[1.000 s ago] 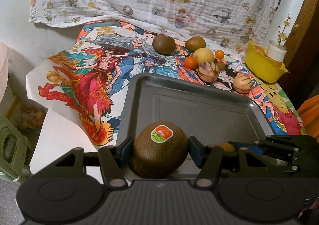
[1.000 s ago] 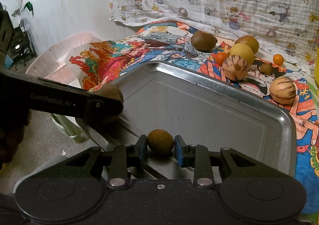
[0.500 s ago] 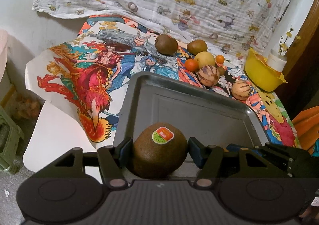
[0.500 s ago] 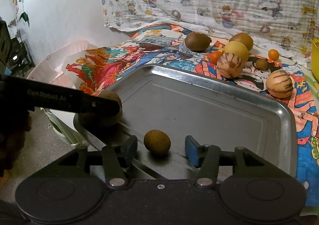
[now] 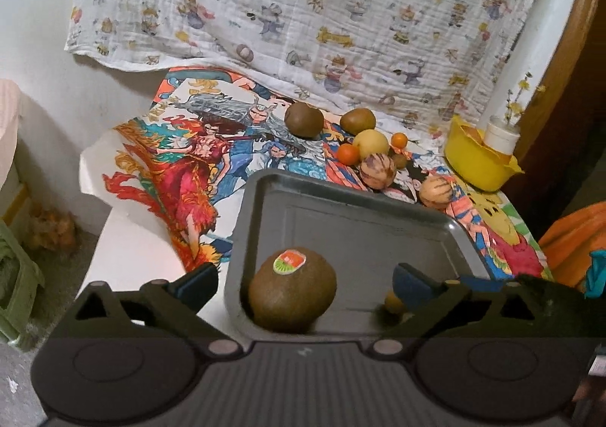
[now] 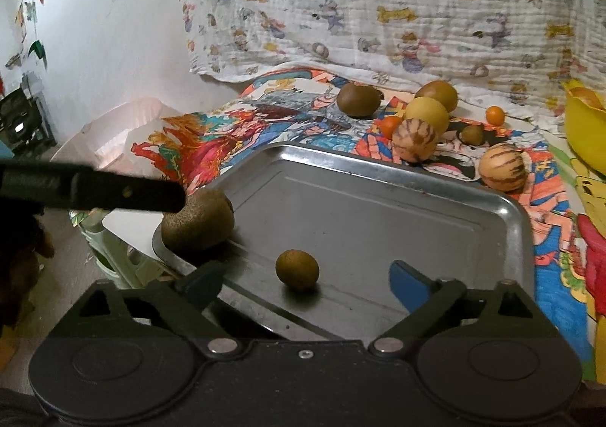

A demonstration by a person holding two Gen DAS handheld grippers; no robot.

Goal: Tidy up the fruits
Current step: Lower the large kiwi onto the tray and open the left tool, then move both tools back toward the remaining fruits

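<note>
A large brown kiwi (image 5: 292, 289) with a sticker lies in the near left corner of the metal tray (image 5: 363, 226); it also shows in the right wrist view (image 6: 197, 219). My left gripper (image 5: 303, 283) is open around it, fingers apart from it. A small brown fruit (image 6: 297, 269) lies on the tray (image 6: 378, 207) between the open fingers of my right gripper (image 6: 303, 279), untouched. Several more fruits sit beyond the tray: a kiwi (image 5: 303, 119), a yellow pear (image 5: 371, 144), striped melons (image 5: 377, 171) and small oranges (image 5: 347, 154).
A yellow bowl (image 5: 479, 158) with a white cup stands at the far right of the table. A colourful cartoon cloth (image 5: 197, 161) covers the table; a printed sheet hangs behind. The table's left edge drops to the floor beside a green stool (image 5: 15, 287).
Both grippers have opened and let go. The kiwi and the small brown fruit now rest on the tray. Both grippers have drawn back a little.
</note>
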